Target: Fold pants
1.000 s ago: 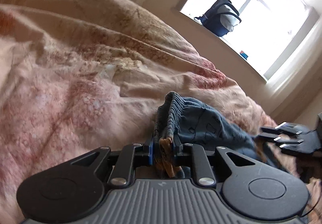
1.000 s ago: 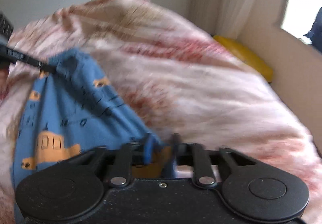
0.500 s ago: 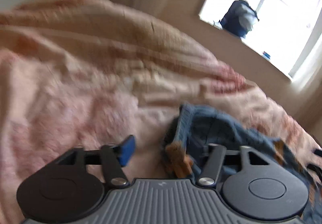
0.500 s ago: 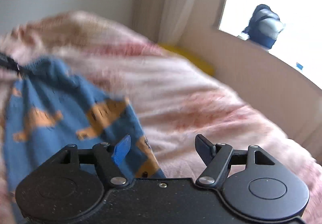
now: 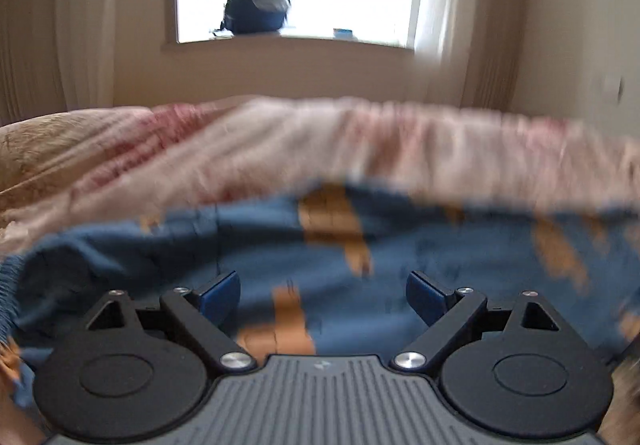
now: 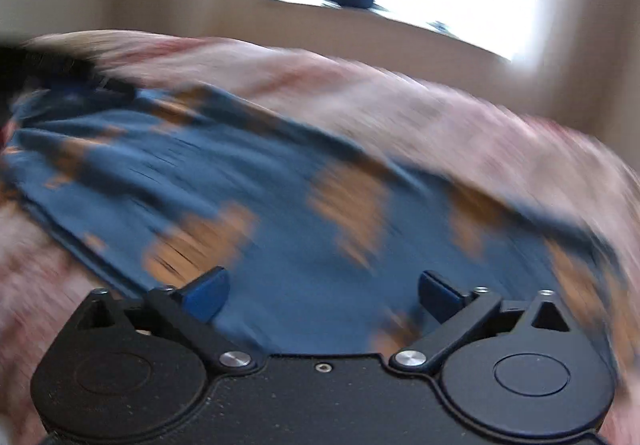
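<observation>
- On the bedspread (image 5: 400,141): pants (image 5: 400,245) lying spread, unheld.
- Left gripper (image 5: 322,295) and right gripper (image 6: 323,295): jaws opening wide, gripping nothing.
- Likely needing fresh grips next.

In front of me only flat blue pants with orange patches (image 5: 400,245) lie on the soft pink bedspread (image 5: 280,149) (nothing tall stands there).

The left gripper (image 5: 322,295) has black arms, silver screws, blue pads and a grey ribbed body. The right gripper (image 6: 322,295) has the same parts, but its body is black and speckled.
</observation>
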A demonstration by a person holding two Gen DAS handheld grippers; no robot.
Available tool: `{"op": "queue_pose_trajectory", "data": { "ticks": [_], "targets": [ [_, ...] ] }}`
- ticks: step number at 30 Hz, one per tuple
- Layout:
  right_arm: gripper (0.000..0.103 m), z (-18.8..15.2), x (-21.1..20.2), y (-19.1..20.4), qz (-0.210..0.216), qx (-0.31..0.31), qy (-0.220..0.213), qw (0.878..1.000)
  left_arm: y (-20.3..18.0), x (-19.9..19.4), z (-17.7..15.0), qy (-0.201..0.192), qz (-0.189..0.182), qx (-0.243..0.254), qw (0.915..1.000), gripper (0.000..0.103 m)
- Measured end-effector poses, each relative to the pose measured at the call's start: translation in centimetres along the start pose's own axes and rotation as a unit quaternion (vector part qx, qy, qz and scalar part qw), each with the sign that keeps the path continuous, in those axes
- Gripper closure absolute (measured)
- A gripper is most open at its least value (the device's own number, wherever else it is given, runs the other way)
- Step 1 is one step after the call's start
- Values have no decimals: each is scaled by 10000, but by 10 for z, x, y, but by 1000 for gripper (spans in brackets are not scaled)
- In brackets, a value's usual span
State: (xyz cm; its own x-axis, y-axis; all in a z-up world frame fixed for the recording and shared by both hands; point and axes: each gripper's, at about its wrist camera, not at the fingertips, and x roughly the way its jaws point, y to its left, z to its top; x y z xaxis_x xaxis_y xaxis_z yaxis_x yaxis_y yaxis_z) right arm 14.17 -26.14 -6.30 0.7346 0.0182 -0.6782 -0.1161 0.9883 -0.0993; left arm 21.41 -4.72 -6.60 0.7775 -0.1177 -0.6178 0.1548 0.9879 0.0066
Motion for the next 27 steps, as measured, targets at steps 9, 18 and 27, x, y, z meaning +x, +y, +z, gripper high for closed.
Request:
{"op": "queue_pose_trajectory", "data": {
  "ticks": [9, 18, 27],
  "targets": [
    [1, -27, -48, -109, -1360, 2183, -734, 9636, -6, -20, 25, -33, 199, -422, 9989, 0],
    [1, -54, -34, -140, -814, 3598, -658, 9271, -159, -20, 148, 678, -769, 1863, 9771, 0],
    [6, -68, -45, -160, -742, 4333, -1089, 8916, -298, 64, 125, 619, -1763, 2634, 9464, 0]
  ]
}}
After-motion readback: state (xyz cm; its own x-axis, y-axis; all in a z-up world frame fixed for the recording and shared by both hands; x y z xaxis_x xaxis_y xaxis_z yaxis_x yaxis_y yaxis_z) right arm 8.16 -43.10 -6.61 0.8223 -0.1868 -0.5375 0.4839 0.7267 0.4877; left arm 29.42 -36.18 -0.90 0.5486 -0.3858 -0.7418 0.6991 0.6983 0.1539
